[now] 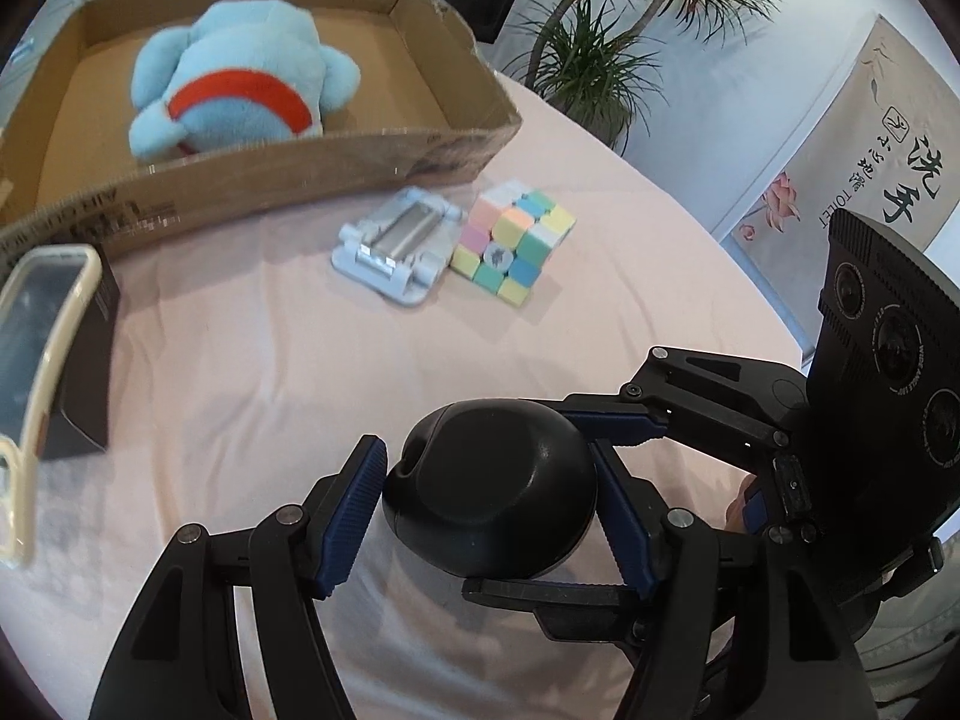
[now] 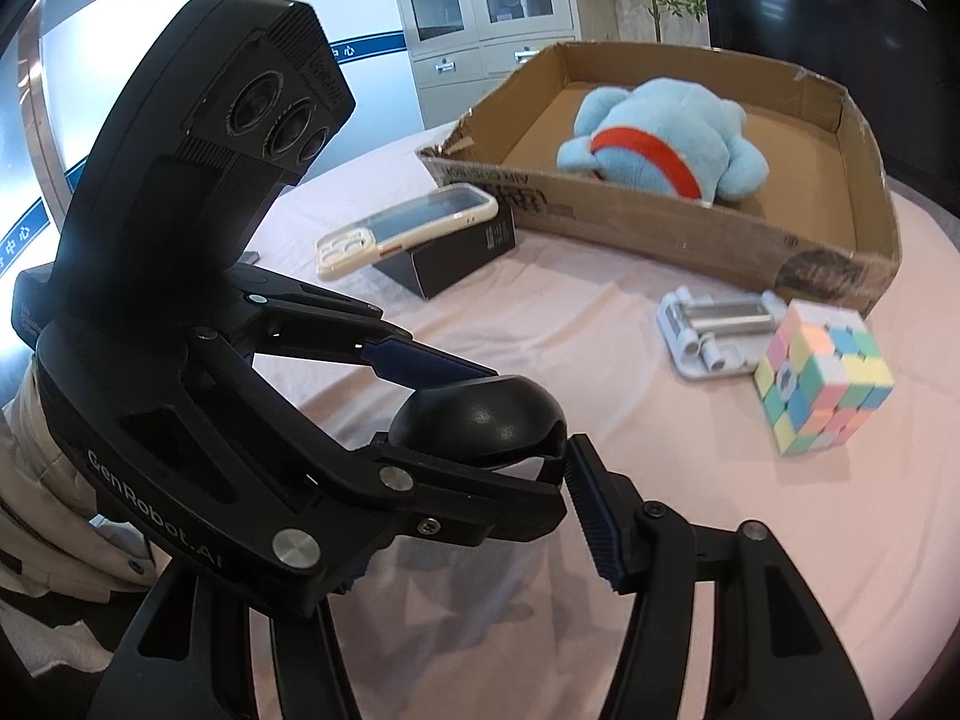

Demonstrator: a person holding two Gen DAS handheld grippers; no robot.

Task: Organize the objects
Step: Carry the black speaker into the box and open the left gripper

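We look across a round table under a pale pink cloth [image 1: 240, 360], soft and creased, with faint folds near its middle. Behind it stand a spiky potted plant [image 1: 600, 30] and a beige banner [image 1: 870, 138] printed with a lotus and the word TOILET. The right wrist view adds grey metal cabinets [image 2: 486, 0] with glass doors.

A shallow cardboard box [image 1: 360, 162], corrugated and torn at one corner, sits at the far side. In it lies a fuzzy sky-blue plush toy [image 1: 240, 78] with a red band. Just in front of the box, a folded white plastic phone stand [image 1: 396, 246] with a brushed metal hinge lies beside a pastel puzzle cube [image 1: 513, 243]. Farther left, a phone in a cream case [image 1: 42, 330] rests tilted on a small black carton [image 1: 84, 396].

The black rounded object [image 1: 468, 480], a matte dome with a fine pebbled skin and a notch at one edge, is near the table's front edge, between both tools. The left gripper [image 1: 486, 450] has its ribbed blue pads [image 1: 354, 516] closed onto the dome's two sides, opened only as wide as the dome. The right gripper [image 1: 519, 504] straddles the same dome crosswise, one finger along its far edge and one along its near edge. One of its fingers is hidden in its own view, so we cannot tell whether it truly presses.
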